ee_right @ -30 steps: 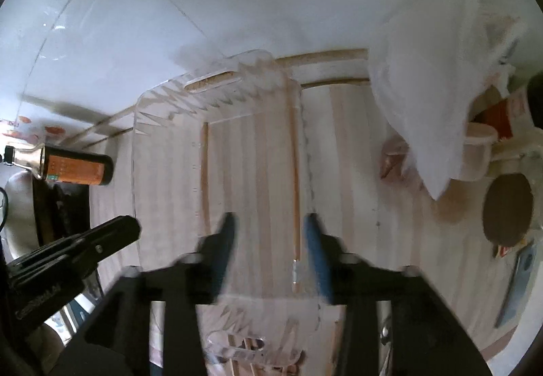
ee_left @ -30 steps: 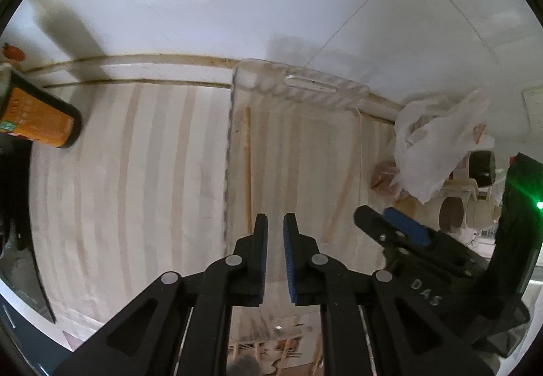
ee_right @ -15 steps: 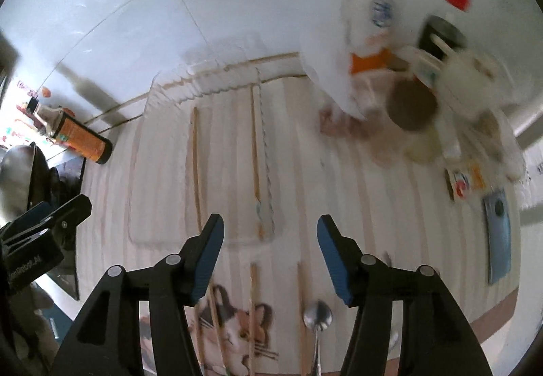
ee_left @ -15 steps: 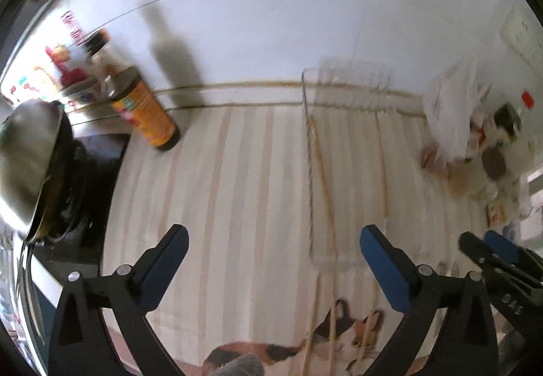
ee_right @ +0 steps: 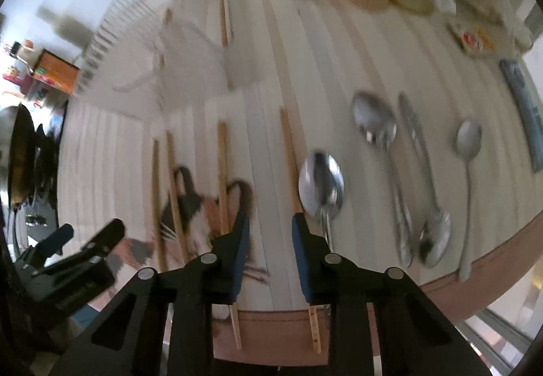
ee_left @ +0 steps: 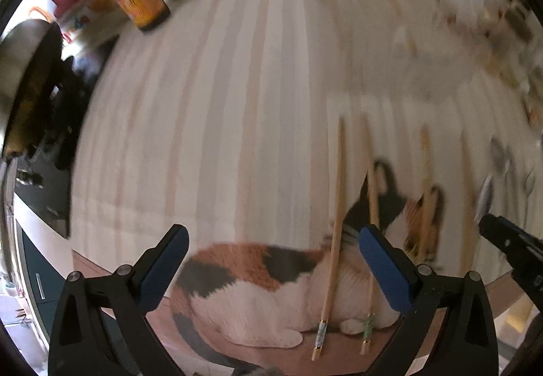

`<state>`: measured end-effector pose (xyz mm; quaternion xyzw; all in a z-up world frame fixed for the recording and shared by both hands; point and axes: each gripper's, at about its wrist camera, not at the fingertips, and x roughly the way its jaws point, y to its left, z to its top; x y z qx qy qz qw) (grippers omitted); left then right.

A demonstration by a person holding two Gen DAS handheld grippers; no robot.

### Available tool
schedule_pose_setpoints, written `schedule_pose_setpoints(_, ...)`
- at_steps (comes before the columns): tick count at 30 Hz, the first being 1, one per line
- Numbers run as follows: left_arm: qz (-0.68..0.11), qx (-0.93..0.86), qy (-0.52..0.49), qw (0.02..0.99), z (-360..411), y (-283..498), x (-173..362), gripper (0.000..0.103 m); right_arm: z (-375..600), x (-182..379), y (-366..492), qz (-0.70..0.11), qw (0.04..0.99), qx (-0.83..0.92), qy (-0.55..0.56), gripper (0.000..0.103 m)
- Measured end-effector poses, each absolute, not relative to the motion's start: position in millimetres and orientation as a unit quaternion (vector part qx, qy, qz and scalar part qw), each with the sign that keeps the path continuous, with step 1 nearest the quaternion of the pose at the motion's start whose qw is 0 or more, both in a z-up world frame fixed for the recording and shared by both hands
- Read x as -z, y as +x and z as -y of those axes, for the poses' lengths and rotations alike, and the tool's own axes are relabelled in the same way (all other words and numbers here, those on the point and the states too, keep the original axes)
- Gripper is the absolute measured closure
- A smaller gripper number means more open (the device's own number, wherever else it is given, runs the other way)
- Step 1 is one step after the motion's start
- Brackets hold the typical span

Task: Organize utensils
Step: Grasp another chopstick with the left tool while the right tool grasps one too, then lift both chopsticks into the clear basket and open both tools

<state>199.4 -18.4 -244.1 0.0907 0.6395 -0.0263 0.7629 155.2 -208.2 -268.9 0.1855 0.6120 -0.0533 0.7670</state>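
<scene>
Chopsticks (ee_left: 334,219) and spoons (ee_right: 320,187) now fill both views, clear tray (ee_right: 190,46) receded, left claw (ee_left: 273,260) still spread wide, right claw (ee_right: 269,240) open, both empty.

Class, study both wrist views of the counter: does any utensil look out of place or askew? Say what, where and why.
One spoon lies reversed: its bowl points toward the table's near edge, while the other three spoons, such as the big one, have bowls pointing away. The chopsticks lie roughly parallel; nothing looks spilled or damaged.

Chopsticks (ee_right: 222,172) lie left of the spoons (ee_right: 375,126) on the mat (ee_right: 325,70), tray (ee_right: 190,46) behind.
</scene>
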Motion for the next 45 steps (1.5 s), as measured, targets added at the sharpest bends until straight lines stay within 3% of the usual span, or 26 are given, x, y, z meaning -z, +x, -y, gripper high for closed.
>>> schedule_pose_setpoints(1,-0.650,0.033,0.083,0.755,18,197,253,0.007,207,274,152,-0.615,0.764,0.051,0.188,0.076)
schedule_pose_setpoints(3,-0.668,0.044,0.072,0.739,21,193,270,0.030,202,283,148,-0.623,0.757,0.042,0.191,0.076)
schedule_pose_setpoints(6,-0.674,0.055,0.057,0.734,21,190,282,0.057,195,293,146,-0.634,0.750,0.031,0.189,0.076)
schedule_pose_setpoints(7,-0.675,0.060,0.052,0.734,21,190,282,0.062,191,295,146,-0.637,0.748,0.026,0.184,0.076)
schedule_pose_setpoints(9,-0.678,0.058,0.047,0.731,16,190,280,0.092,181,299,149,-0.642,0.747,0.015,0.173,0.075)
schedule_pose_setpoints(10,-0.680,0.057,0.048,0.729,13,191,280,0.097,176,300,151,-0.644,0.746,0.011,0.168,0.075)
schedule_pose_setpoints(16,-0.682,0.036,0.049,0.729,-8,181,279,0.098,150,306,169,-0.644,0.757,0.019,0.108,0.076)
schedule_pose_setpoints(18,-0.683,0.034,0.053,0.727,-10,172,279,0.098,144,305,165,-0.644,0.760,0.027,0.085,0.084)
schedule_pose_setpoints(19,-0.682,0.034,0.057,0.729,-9,168,279,0.098,141,306,163,-0.649,0.756,0.028,0.081,0.095)
schedule_pose_setpoints(20,-0.680,0.034,0.061,0.730,-9,164,279,0.098,139,307,159,-0.654,0.753,0.033,0.069,0.096)
schedule_pose_setpoints(45,-0.679,0.043,0.051,0.731,-19,165,280,0.098,138,310,133,-0.668,0.742,0.041,0.035,0.095)
